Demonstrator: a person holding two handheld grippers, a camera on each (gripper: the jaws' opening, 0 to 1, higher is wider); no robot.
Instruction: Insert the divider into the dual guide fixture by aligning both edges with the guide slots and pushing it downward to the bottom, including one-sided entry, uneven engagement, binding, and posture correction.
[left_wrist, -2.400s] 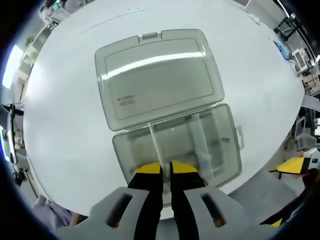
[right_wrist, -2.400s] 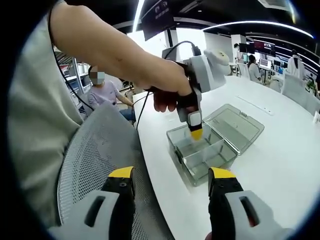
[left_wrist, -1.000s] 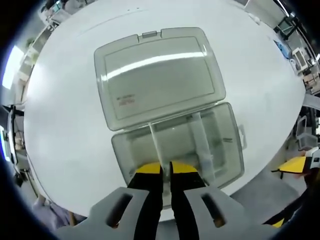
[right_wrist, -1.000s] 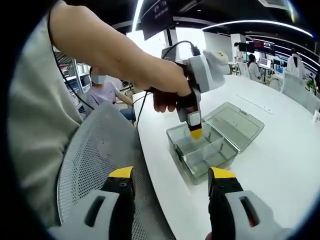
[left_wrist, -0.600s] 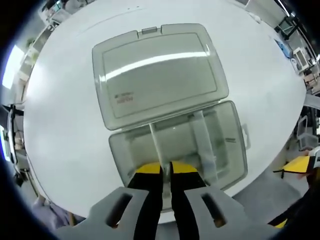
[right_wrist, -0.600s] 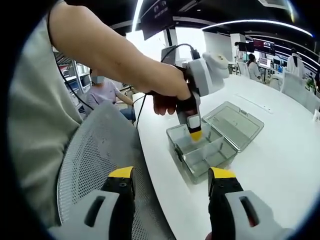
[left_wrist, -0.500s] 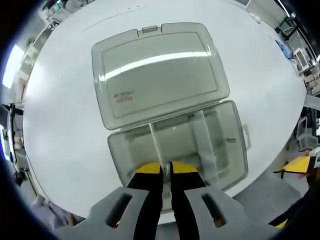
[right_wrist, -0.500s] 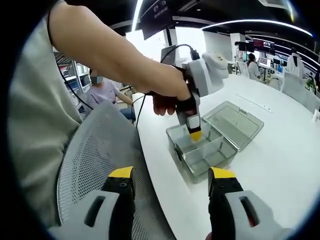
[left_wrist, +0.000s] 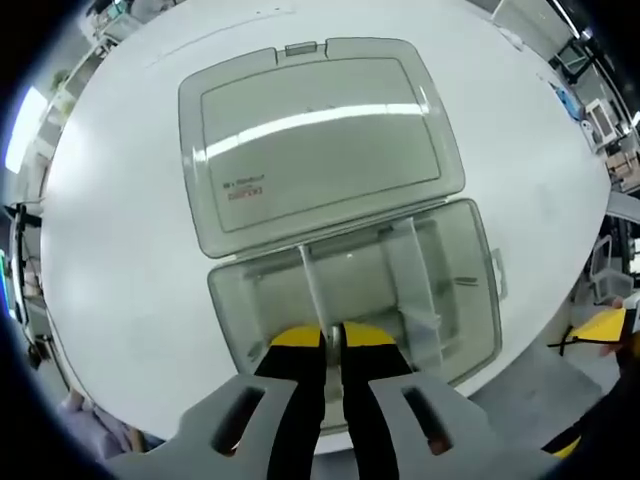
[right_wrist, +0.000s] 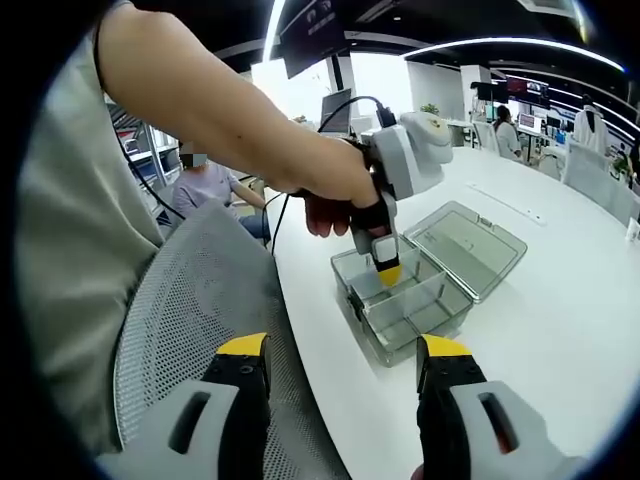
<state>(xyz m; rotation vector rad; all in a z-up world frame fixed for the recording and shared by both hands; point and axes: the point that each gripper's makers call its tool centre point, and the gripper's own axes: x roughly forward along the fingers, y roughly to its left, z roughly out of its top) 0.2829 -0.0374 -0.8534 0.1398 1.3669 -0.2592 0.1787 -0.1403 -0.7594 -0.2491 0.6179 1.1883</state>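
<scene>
A clear plastic box (left_wrist: 470, 290) lies on the white table with its lid (left_wrist: 320, 140) folded flat behind it. My left gripper (left_wrist: 332, 342) is shut on a thin clear divider (left_wrist: 312, 285), which stands on edge in the box and reaches to the hinge-side wall. A second divider (left_wrist: 412, 285) stands to its right. In the right gripper view a hand holds the left gripper (right_wrist: 388, 270) tips-down in the box (right_wrist: 405, 305). My right gripper (right_wrist: 345, 350) hangs open off the table edge, above a chair, with nothing between its fingers.
The round white table (left_wrist: 110, 240) has bare room around the box. A grey mesh chair (right_wrist: 170, 330) stands beside the table edge under my right gripper. A person's arm (right_wrist: 220, 110) crosses the right gripper view. People sit at desks in the background.
The left gripper has gone lower toward the box with the divider, so box and lid look larger. In the right gripper view it has leaned over slightly. The right gripper is still.
</scene>
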